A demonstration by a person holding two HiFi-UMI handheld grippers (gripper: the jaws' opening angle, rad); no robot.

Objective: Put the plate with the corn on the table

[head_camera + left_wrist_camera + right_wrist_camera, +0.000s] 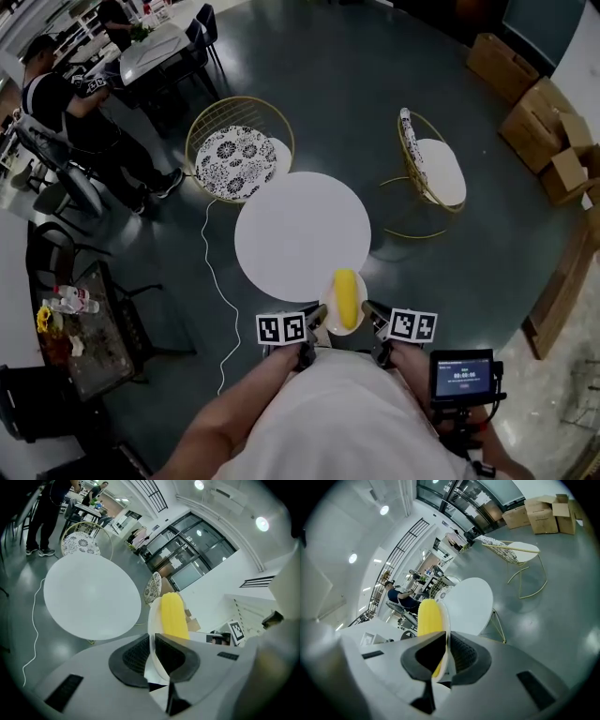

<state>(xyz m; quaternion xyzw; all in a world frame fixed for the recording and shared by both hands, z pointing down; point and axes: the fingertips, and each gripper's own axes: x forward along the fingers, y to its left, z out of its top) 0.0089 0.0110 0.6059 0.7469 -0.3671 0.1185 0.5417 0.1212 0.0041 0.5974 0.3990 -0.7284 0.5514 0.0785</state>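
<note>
A white plate [331, 289] with a yellow corn cob [346, 298] lying on it hangs just off the near edge of the round white table [302, 234], held between both grippers. My left gripper [319, 315] is shut on the plate's left rim, my right gripper [368, 309] on its right rim. In the left gripper view the plate's rim [151, 620] runs between the black pads [136, 656], with the corn [173, 618] beyond and the table [91, 597] to the left. The right gripper view likewise has the rim [447, 620] pinched, the corn [429, 618] left of it, and the table [471, 599] ahead.
Two gold wire chairs stand beyond the table, one with a patterned cushion [236, 157], one at the right [433, 171]. A white cable [214, 281] trails on the floor. Cardboard boxes [539, 127] lie far right. A person [70, 108] sits far left near a dark cluttered table [80, 328].
</note>
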